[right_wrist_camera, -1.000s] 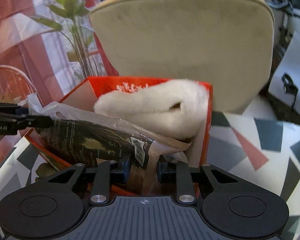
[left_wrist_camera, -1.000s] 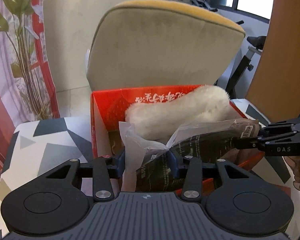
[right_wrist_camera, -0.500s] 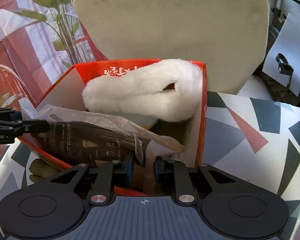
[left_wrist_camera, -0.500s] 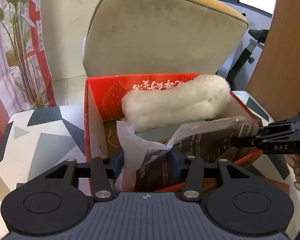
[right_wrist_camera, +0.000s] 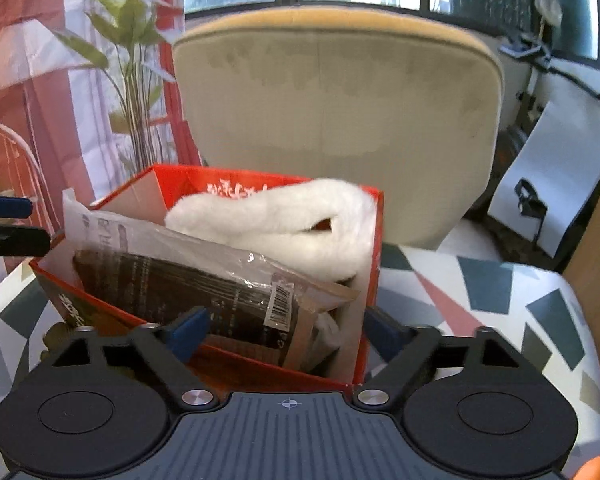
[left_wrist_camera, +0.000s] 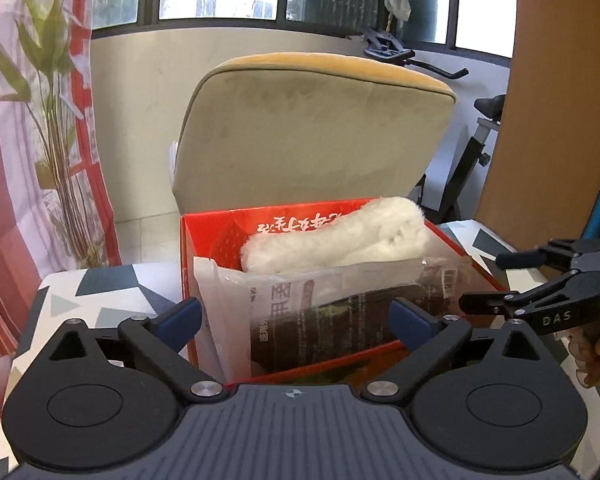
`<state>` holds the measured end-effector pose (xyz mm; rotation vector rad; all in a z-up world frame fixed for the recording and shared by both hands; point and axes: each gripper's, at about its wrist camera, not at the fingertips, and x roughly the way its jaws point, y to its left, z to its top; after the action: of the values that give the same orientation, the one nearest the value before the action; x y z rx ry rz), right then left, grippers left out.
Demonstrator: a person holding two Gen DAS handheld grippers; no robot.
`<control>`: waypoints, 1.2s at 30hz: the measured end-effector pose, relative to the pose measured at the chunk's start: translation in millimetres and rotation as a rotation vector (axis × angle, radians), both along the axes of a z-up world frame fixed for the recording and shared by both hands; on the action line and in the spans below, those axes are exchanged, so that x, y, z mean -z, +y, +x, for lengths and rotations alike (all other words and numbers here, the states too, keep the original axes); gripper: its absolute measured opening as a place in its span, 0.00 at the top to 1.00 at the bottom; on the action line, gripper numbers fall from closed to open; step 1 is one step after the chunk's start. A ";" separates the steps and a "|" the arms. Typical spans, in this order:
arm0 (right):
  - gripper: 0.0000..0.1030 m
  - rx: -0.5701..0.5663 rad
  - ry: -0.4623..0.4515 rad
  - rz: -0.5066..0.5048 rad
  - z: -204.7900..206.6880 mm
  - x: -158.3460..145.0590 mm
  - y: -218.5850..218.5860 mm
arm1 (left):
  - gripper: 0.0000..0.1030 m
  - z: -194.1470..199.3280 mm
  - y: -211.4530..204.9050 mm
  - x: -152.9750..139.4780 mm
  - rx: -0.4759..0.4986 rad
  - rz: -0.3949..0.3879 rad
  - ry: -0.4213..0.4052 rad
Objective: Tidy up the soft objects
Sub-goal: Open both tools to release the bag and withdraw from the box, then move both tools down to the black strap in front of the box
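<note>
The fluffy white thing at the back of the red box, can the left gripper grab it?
Probably not straight on: the open left gripper faces the plastic packet, which stands in front of the fluffy white thing.

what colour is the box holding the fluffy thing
Red box, clearest in the right wrist view.

**Both tools spread wide**

The left tool [left_wrist_camera: 296, 316] sits level, blue-tipped fingers [left_wrist_camera: 180, 316] splayed far apart with nothing between them. The right tool [right_wrist_camera: 284, 324] matches it, fingers [right_wrist_camera: 188, 328] parted wide. From the left wrist view, the right tool's black fingertips show at the right edge, gapped, a gloved hand [left_wrist_camera: 596, 354] behind.
</note>
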<state>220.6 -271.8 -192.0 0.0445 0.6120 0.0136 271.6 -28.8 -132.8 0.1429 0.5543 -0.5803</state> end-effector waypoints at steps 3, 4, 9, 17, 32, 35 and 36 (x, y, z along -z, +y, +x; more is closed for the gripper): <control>0.02 0.000 -0.035 -0.007 -10.9 -2.1 4.7 | 0.00 -6.1 0.6 1.4 -0.016 -0.006 0.003; 0.01 0.003 -0.042 -0.007 -13.6 -2.7 5.5 | 0.00 -8.0 1.1 2.2 -0.023 -0.012 0.007; 0.01 0.020 -0.066 0.008 -26.1 -3.6 8.5 | 0.00 -18.7 5.1 3.5 -0.061 -0.023 0.009; 0.00 0.062 -0.134 0.044 -49.4 -3.8 11.5 | 0.00 -37.4 15.8 2.3 -0.106 -0.050 0.006; 0.01 0.118 -0.201 0.067 -108.6 45.4 38.8 | 0.00 -79.1 29.5 56.3 -0.114 -0.026 0.043; 0.01 0.107 -0.178 0.076 -112.8 63.5 47.9 | 0.00 -79.0 34.1 68.1 -0.135 -0.040 0.081; 0.01 0.115 -0.170 0.083 -111.8 67.8 50.0 | 0.00 -79.2 35.8 70.8 -0.144 -0.050 0.090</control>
<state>108.8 -221.8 -259.8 0.1569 0.4377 -0.0681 192.4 7.0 -203.6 0.0289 0.6318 -0.4612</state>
